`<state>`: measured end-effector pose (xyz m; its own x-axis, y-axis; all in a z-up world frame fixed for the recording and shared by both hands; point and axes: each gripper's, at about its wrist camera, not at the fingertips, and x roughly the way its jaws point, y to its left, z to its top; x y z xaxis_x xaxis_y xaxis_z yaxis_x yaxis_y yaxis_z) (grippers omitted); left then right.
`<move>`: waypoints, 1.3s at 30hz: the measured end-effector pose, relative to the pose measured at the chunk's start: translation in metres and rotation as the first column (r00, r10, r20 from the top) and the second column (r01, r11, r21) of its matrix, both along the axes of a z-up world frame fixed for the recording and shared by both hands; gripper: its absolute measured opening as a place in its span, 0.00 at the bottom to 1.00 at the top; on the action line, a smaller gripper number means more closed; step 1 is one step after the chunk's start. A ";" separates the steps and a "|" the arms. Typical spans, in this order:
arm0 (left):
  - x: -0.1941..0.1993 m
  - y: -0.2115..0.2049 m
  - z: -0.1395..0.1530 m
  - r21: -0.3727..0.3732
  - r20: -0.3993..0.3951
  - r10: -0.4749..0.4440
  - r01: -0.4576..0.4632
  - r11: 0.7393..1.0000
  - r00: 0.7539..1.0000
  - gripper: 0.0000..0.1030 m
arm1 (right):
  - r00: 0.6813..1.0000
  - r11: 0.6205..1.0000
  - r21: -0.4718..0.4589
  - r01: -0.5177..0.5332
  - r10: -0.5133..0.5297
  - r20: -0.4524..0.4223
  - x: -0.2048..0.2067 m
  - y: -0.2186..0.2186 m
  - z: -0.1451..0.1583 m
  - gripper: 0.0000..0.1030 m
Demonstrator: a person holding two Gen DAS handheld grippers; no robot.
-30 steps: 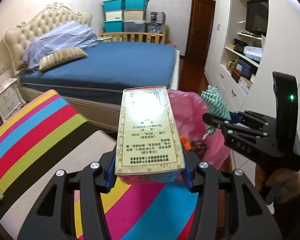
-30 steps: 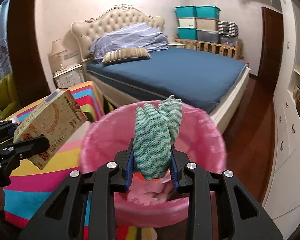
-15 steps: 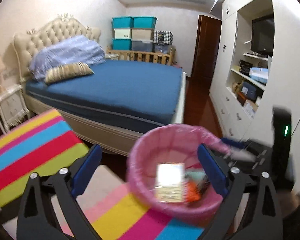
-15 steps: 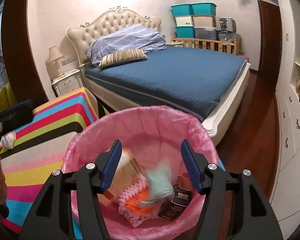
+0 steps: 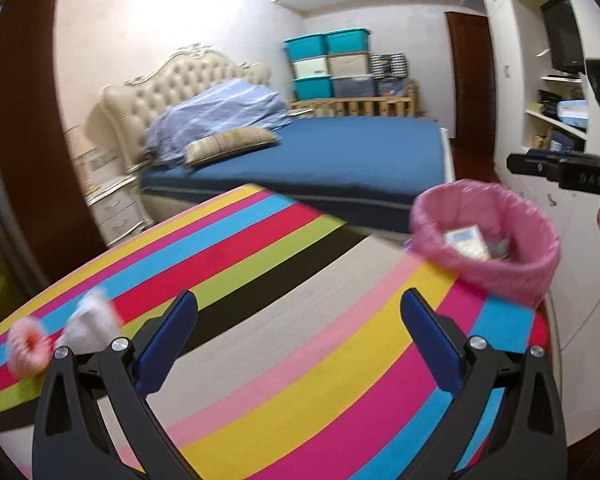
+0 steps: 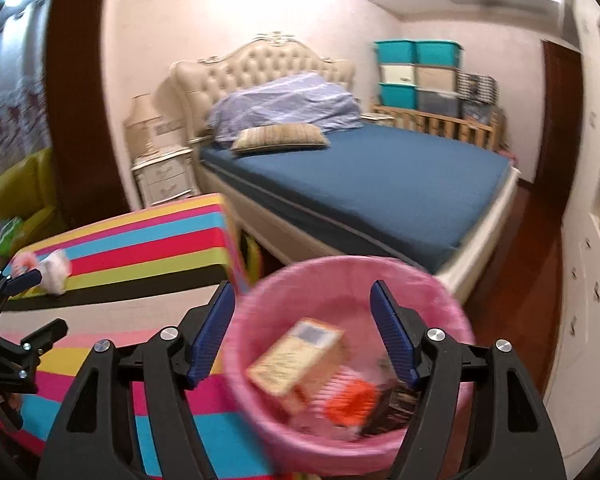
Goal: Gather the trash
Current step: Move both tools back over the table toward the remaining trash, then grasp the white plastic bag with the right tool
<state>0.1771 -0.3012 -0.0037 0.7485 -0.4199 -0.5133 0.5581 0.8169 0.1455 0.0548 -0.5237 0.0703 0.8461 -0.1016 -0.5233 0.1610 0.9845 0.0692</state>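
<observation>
Pink-lined trash bin (image 6: 352, 284), tan box (image 6: 300, 356) tilted inside, blurred

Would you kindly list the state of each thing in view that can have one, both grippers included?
Left gripper: open, empty.
Right gripper: jaws opening, nothing between them, above the bin.
Pink bin: upright, lined, partly filled.
Yellow box: inside the bin, tilted.
Orange item: inside the bin.
White wad: on the striped table, blurred.
Pink ring: on the table beside the wad.
</observation>
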 end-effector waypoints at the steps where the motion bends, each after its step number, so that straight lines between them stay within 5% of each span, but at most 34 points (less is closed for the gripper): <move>1: 0.001 0.013 -0.002 -0.001 -0.012 0.012 -0.012 1.000 1.000 0.95 | 1.000 1.000 0.000 -0.016 0.016 -0.002 0.003 0.008 -0.001 0.67; 6: 0.003 0.077 -0.021 0.002 -0.088 0.124 -0.125 0.992 0.988 0.95 | 0.991 0.991 -0.012 -0.134 0.134 -0.027 0.029 0.082 -0.013 0.69; 12: 0.010 0.158 -0.033 -0.004 -0.165 0.283 -0.288 0.958 0.945 0.95 | 0.955 0.960 0.040 -0.279 0.281 -0.096 0.062 0.166 -0.038 0.70; 18: 0.028 0.245 -0.028 0.065 -0.118 0.506 -0.501 0.863 0.855 0.95 | 0.906 0.920 0.047 -0.389 0.391 -0.163 0.097 0.245 -0.053 0.70; 24: 0.044 0.319 -0.030 0.043 -0.186 0.613 -0.618 0.785 0.767 0.95 | 0.868 0.888 0.001 -0.461 0.451 -0.209 0.139 0.318 -0.053 0.72; 30: 0.054 0.351 -0.031 0.021 -0.214 0.622 -0.633 0.774 0.753 0.95 | 0.843 0.869 -0.007 -0.495 0.479 -0.245 0.178 0.356 -0.054 0.74; 36: 0.078 0.352 -0.035 0.037 -0.246 0.586 -0.597 0.802 0.772 0.95 | 0.832 0.867 -0.009 -0.498 0.475 -0.285 0.210 0.371 -0.062 0.74; 39: 0.087 0.352 -0.038 0.034 -0.257 0.593 -0.606 0.795 0.763 0.95 | 0.821 0.856 -0.012 -0.517 0.492 -0.289 0.207 0.373 -0.068 0.47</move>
